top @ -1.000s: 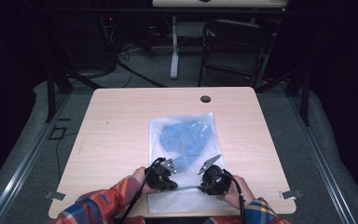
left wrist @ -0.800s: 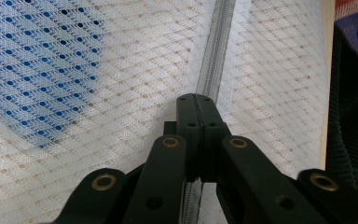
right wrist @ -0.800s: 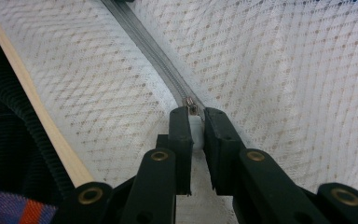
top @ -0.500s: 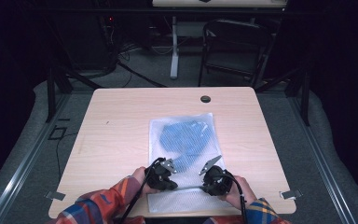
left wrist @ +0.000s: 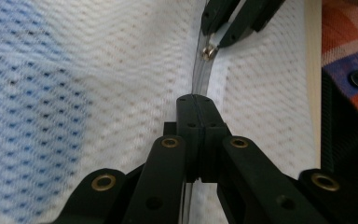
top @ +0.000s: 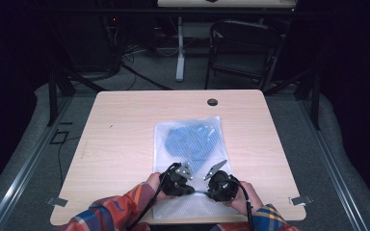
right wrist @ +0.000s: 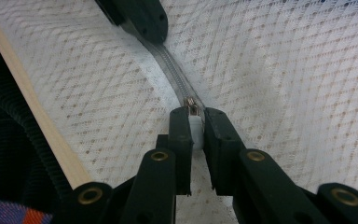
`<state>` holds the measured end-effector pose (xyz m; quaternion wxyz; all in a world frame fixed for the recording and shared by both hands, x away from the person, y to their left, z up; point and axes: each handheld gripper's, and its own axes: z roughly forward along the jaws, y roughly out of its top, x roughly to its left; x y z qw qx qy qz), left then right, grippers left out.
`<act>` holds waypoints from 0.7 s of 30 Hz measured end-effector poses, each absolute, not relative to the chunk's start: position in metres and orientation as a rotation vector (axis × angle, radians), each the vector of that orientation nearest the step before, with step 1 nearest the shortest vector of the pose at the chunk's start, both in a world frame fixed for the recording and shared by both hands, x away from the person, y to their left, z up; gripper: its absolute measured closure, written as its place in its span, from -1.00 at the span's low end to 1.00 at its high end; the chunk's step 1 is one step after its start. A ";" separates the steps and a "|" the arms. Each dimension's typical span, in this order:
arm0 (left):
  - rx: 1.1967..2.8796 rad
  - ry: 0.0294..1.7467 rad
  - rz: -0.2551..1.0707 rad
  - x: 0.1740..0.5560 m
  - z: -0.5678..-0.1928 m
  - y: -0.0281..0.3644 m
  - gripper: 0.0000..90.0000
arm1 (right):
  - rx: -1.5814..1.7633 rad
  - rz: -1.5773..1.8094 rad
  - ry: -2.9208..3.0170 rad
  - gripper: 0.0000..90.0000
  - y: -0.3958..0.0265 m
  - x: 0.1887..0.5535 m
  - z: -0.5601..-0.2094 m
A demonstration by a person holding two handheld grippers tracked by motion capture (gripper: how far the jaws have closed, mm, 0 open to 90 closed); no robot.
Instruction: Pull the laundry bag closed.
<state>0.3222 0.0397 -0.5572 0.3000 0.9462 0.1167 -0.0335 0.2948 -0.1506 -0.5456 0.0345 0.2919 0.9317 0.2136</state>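
At the near edge of the worktop (top: 125, 125) lies a white mesh bag (top: 188, 130) with something blue inside, blurred by the mesh. The left tool (left wrist: 196, 100) is clamped on the zip tape (left wrist: 200, 77); the right tool (right wrist: 196, 114) grips what looks like the white zip pull (right wrist: 195, 127). In the high view, hands and tools hide the zip.

The blue item (top: 192, 143) inside the white mesh bag (top: 173, 139) stayed a blur behind the weave — its kind could not be told. The bag's near edge lay hidden under both hands — the zipper (right wrist: 175, 74) ran beneath the jaws.
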 end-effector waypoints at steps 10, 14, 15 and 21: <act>2.527 0.334 -0.124 0.325 -0.563 0.036 1.00 | 0.895 0.641 2.867 0.82 -0.151 0.296 -0.547; 2.534 0.321 -0.137 0.326 -0.563 0.037 1.00 | 0.900 0.646 2.867 0.82 -0.152 0.296 -0.547; 2.534 0.323 -0.141 0.326 -0.563 0.037 1.00 | 0.900 0.647 2.868 0.82 -0.152 0.296 -0.547; 2.540 0.317 -0.146 0.323 -0.564 0.036 1.00 | 0.899 0.647 2.877 0.82 -0.154 0.296 -0.544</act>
